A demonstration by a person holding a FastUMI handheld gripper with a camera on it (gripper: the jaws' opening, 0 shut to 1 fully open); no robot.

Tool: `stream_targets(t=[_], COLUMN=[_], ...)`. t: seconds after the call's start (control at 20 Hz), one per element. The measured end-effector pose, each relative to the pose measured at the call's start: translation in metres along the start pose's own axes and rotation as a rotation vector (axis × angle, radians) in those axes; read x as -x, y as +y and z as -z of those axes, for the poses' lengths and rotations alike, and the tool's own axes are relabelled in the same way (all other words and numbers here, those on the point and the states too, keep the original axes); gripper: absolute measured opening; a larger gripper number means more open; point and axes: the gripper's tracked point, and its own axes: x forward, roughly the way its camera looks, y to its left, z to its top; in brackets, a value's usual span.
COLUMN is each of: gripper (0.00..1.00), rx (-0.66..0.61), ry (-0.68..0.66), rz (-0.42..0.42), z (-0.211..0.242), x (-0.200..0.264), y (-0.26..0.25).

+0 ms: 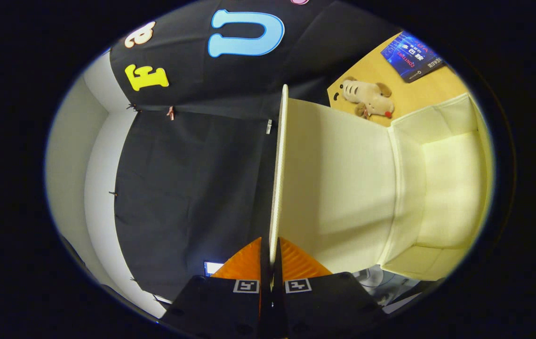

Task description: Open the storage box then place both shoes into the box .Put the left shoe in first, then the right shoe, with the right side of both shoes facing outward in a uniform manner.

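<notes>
The gripper [271, 254] has its two fingers [244, 263] pressed together on the thin edge of the lid [333, 188] of the storage box [446, 188], so the fingers are narrow and hold the lid between them. The lid is a flat cream panel seen almost edge-on; its rim runs straight away from the fingers, and its broad inner face spreads out on one side of them. At the far end of that face the lid joins the box along a folded hinge line, and past this line the cream fabric inside of the box is open to the camera, with its walls and its bottom visible and nothing lying in it. Beyond the box there is a wooden bench [418, 92]. On the bench lies a small plush toy animal [369, 98], pale with dark stripes and a red nose, close to the box's corner but apart from it. Farther on the bench lies a blue booklet [411, 55], well apart from the toy. On the other side of the lid's rim hangs the black cloth wall [192, 179] of the booth, and beside it stands a white wall [79, 155].
</notes>
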Motion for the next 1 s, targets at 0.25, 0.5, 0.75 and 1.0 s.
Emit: stream_targets(t=[0.25,0.5,0.75,1.0], gripper=[0.06,0.06,0.6,0.96], rx=[0.022,0.031,0.106,0.258], ry=[0.031,0.065,0.038,-0.11], rz=[0.05,0.096,0.138,0.282], z=[0.008,0.018,0.011,-0.021], x=[-0.055,-0.088,-0.081,-0.024], y=[-0.004,-0.018,-0.035,-0.061])
